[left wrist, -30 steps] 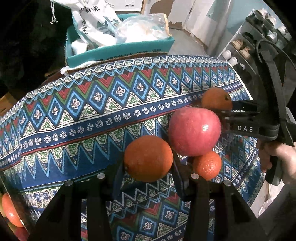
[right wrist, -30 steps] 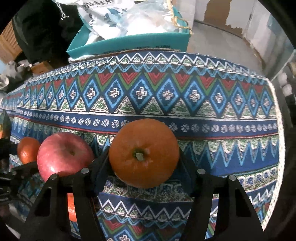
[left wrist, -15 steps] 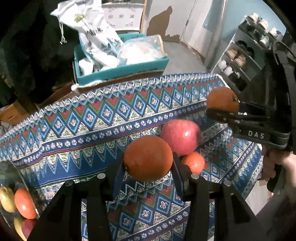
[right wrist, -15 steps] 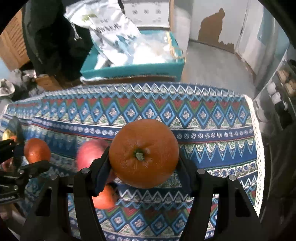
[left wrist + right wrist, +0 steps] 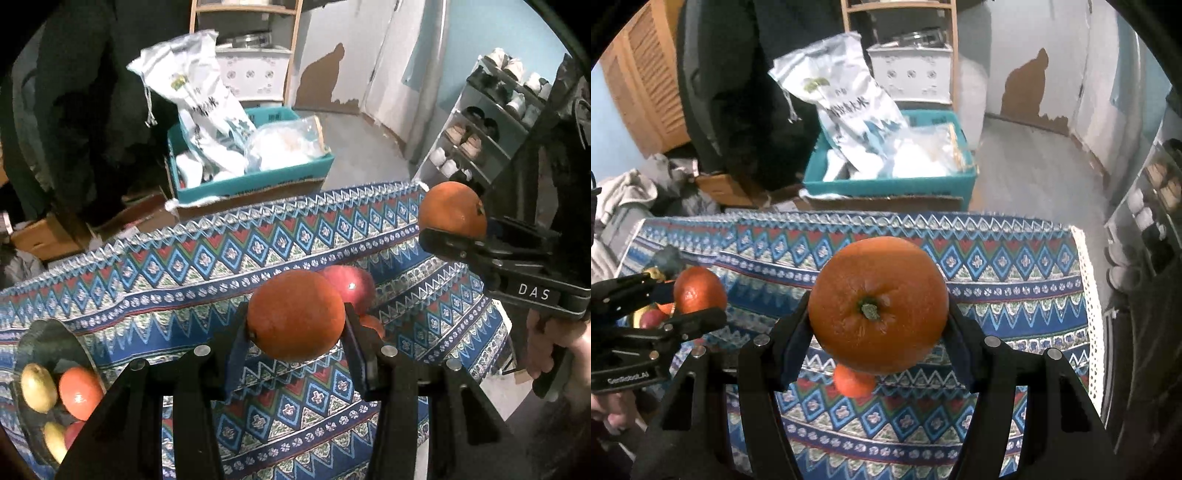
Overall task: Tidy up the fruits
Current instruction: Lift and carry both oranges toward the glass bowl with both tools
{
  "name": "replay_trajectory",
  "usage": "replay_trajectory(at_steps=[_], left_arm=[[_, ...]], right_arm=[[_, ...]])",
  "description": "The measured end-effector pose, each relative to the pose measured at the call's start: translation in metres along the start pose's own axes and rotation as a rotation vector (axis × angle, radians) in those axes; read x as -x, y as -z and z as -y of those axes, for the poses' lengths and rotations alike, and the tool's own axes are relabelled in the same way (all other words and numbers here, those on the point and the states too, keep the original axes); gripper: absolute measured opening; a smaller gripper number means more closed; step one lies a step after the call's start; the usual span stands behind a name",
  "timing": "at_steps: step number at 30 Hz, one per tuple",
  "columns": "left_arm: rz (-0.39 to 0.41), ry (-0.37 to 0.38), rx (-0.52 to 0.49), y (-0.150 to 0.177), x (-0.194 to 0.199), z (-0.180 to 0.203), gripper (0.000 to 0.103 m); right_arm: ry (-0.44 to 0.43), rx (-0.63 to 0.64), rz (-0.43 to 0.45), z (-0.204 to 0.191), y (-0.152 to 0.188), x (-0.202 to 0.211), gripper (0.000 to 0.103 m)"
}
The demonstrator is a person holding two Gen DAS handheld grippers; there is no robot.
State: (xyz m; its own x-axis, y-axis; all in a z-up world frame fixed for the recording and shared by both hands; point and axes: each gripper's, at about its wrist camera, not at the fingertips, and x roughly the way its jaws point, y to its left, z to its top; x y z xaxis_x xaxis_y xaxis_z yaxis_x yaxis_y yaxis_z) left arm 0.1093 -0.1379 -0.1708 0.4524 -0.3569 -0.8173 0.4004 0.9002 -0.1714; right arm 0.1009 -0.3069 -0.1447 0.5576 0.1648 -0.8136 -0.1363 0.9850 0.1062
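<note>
My left gripper [image 5: 295,326] is shut on an orange [image 5: 295,314], held above the patterned tablecloth [image 5: 166,280]. My right gripper [image 5: 879,321] is shut on a larger orange [image 5: 879,308], stem facing the camera. In the left wrist view the right gripper [image 5: 452,225] and its orange [image 5: 452,212] hang at the right. In the right wrist view the left gripper [image 5: 698,299] and its orange [image 5: 700,290] show at the left. A red apple [image 5: 352,286] and a small tangerine [image 5: 851,382] lie on the cloth below. A glass bowl [image 5: 44,332] with several fruits stands at the left.
Beyond the table's far edge a teal box [image 5: 255,179] holds white bags. A shoe rack [image 5: 491,122] stands at the right past the table's edge. A hand [image 5: 546,347] grips the right gripper's handle. Dark clothing hangs at the back left.
Both grippers have risen with their oranges still held; the table looks farther below. The apple and tangerine stayed on the cloth. The fruit bowl has come into view at the left.
</note>
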Motion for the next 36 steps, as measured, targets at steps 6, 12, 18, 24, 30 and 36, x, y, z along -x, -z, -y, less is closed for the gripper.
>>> replay_trajectory(at_steps=[6,12,18,24,30,36], left_arm=[[0.033,0.004,0.011,0.001,0.024,0.0,0.048],[0.073,0.009,0.022,0.003,0.049,-0.002,0.048],[0.113,0.007,0.03,0.005,0.07,-0.007,0.048],[0.13,0.003,0.054,0.007,0.081,-0.019,0.048],[0.142,-0.013,0.075,0.012,0.09,-0.032,0.048],[0.161,-0.021,0.103,0.017,0.104,-0.046,0.048]], right_arm=[[-0.015,0.026,0.043,-0.015,-0.007,0.02,0.065],[-0.06,0.054,0.086,-0.034,-0.012,0.037,0.065],[-0.095,0.087,0.112,-0.054,-0.016,0.05,0.065],[-0.119,0.111,0.126,-0.069,-0.02,0.056,0.065],[-0.138,0.131,0.131,-0.083,-0.024,0.056,0.065],[-0.159,0.157,0.132,-0.104,-0.03,0.055,0.065]])
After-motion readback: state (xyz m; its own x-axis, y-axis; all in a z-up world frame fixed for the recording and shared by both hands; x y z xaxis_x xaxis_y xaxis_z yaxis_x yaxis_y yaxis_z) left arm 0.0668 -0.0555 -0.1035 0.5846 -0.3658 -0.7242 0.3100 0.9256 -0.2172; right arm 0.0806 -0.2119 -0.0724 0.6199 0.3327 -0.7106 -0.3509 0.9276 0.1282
